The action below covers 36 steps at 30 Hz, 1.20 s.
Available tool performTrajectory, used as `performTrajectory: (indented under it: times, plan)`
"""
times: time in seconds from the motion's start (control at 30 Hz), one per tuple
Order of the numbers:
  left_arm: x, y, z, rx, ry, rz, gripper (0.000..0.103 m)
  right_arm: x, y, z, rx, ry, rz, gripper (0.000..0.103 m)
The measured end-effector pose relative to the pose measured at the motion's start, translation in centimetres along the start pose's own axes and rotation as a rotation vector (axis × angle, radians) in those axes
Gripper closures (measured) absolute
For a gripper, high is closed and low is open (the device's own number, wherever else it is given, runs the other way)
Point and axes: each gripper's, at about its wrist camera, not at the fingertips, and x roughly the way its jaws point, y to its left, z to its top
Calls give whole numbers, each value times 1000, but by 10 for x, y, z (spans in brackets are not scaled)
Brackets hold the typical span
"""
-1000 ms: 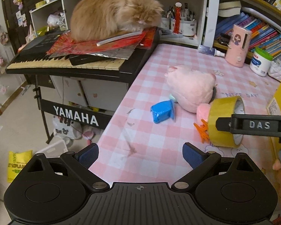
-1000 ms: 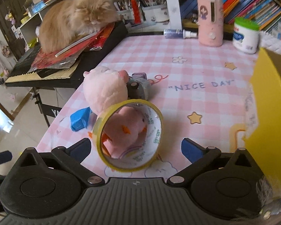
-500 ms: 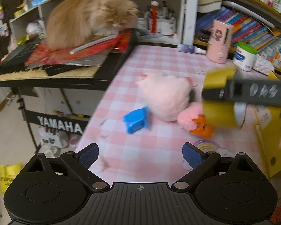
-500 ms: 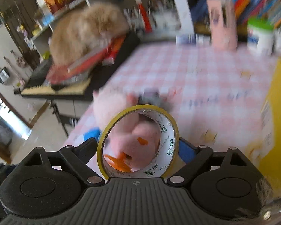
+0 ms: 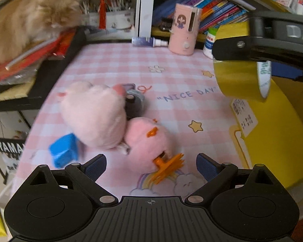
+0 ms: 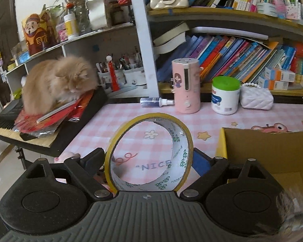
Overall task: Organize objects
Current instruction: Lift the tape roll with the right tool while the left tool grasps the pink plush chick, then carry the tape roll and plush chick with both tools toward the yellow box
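Observation:
My right gripper is shut on a yellow tape roll and holds it in the air beside the yellow cardboard box. In the left wrist view the tape roll hangs above the box's near wall. My left gripper is open and empty, low over the pink checked table. Just ahead of it lie a small pink plush with orange feet, a bigger pink plush, a blue block and a grey object.
A ginger cat lies on red papers on a keyboard left of the table. A pink cylinder, a white tub with a green lid, a spray bottle and a white purse stand at the back, under bookshelves.
My right gripper closed on the tape roll, lifted it off the table and carried it right toward the box. My left gripper moved right and forward, nearer the plush toys.

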Motion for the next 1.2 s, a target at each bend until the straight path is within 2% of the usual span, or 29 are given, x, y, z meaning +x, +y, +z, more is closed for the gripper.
performTrajectory:
  times: [0.13, 0.23, 0.3, 0.37, 0.43, 0.53, 0.73, 1.03, 1.2]
  plan:
    - [21, -6, 9, -15, 26, 12, 8, 1, -1, 0, -17, 8, -1, 13]
    - [34, -8, 11, -7, 53, 40, 22, 0, 2, -1, -38, 11, -2, 13]
    - [40, -6, 10, -16, 70, 43, 36, 1, 4, -2, -51, 16, -3, 13]
    - [40, -7, 8, 14, 59, 68, 45, 2, 4, -3, -57, 28, -15, 13]
    - [40, -7, 7, 38, 61, 65, 46, 2, 3, -4, -49, 38, -18, 13]
    - [30, -1, 5, -1, 65, 12, 47, 0, 4, -6, -45, 41, -24, 13]
    - [-11, 11, -5, -16, 11, -52, 47, -10, 8, -10, -38, 24, -46, 13]
    - [-75, 37, -20, -65, -115, -2, 47, -32, 27, -25, -51, 46, -80, 13]
    - [-93, 46, -37, -87, -126, 11, 47, -44, 41, -44, -94, 99, -88, 13]
